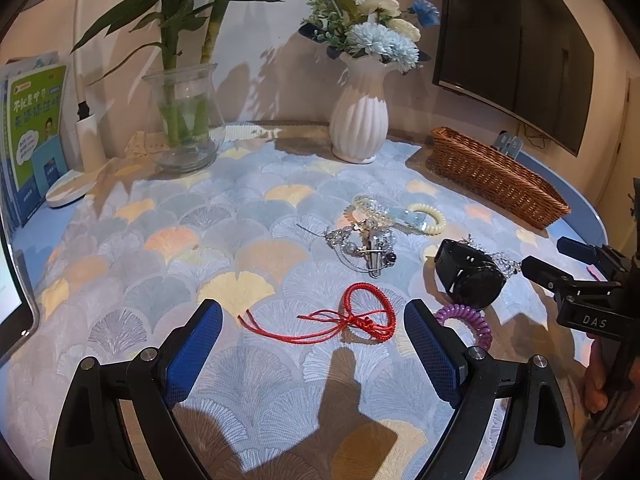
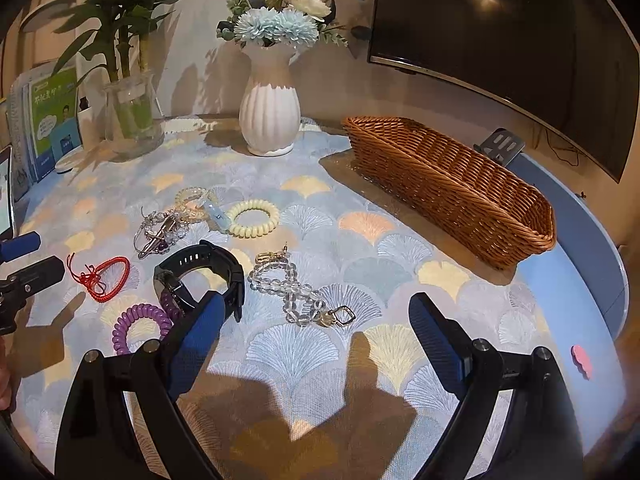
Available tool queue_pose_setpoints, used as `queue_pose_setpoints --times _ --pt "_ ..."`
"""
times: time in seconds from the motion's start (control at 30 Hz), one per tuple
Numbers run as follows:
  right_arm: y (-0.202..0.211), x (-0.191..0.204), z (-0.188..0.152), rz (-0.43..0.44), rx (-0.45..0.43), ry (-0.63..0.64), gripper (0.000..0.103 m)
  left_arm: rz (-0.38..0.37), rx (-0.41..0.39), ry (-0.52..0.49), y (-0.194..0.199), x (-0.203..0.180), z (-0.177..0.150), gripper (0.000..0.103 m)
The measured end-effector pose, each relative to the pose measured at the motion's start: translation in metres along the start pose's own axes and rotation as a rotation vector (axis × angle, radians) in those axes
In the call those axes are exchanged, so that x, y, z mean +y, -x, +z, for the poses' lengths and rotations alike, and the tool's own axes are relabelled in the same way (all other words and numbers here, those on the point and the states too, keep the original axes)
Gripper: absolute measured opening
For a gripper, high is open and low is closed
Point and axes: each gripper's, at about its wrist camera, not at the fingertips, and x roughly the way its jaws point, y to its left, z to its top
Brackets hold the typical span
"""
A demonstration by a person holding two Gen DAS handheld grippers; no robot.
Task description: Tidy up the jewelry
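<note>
Jewelry lies loose on the patterned cloth. A red cord bracelet [image 1: 360,316] rests just ahead of my open left gripper [image 1: 314,320]. Further on lie a black watch [image 1: 472,276], a purple coil band [image 1: 468,320], a silver and bead tangle [image 1: 364,244] and a cream coil band [image 1: 428,216]. My right gripper [image 2: 316,316] is open too, with a clear bead chain [image 2: 296,292] in front of its gap and the black watch [image 2: 200,276] by its left finger. The long wicker basket [image 2: 448,184] stands at the back right, with nothing visible inside.
A white ribbed vase [image 1: 360,120] with blue flowers and a glass vase [image 1: 184,120] of green stalks stand at the back. Books [image 1: 32,132] lean at the left. A dark screen [image 2: 520,40] hangs on the right wall. A small pink object [image 2: 582,360] lies near the table's right edge.
</note>
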Motion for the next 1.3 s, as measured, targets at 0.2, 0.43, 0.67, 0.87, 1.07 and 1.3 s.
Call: queue_pose_setpoints --times 0.2,0.43,0.67,0.87,1.07,1.3 --pt "-0.0004 -0.0007 -0.0003 -0.001 -0.002 0.003 0.094 0.007 0.0 0.008 -0.0011 0.0005 -0.0005 0.092" --pt "-0.0012 -0.0004 0.0011 -0.002 0.002 0.007 0.094 0.015 0.005 0.015 -0.0014 0.0001 -0.0001 0.093" --pt "-0.0011 0.0 0.0 0.001 0.002 0.009 0.094 0.013 0.007 0.016 -0.0004 0.0008 -0.0002 0.093" --pt "-0.002 0.0 -0.0002 0.002 0.003 0.009 0.094 0.012 0.008 0.016 -0.0005 0.0007 0.0005 0.093" --pt "-0.0024 0.0007 -0.0002 -0.001 0.004 0.016 0.094 0.009 0.015 0.009 -0.0015 -0.0016 0.0008 0.093" --pt "-0.0022 0.0004 -0.0006 0.001 0.002 0.014 0.094 0.003 0.005 0.008 0.0 -0.0025 0.001 0.093"
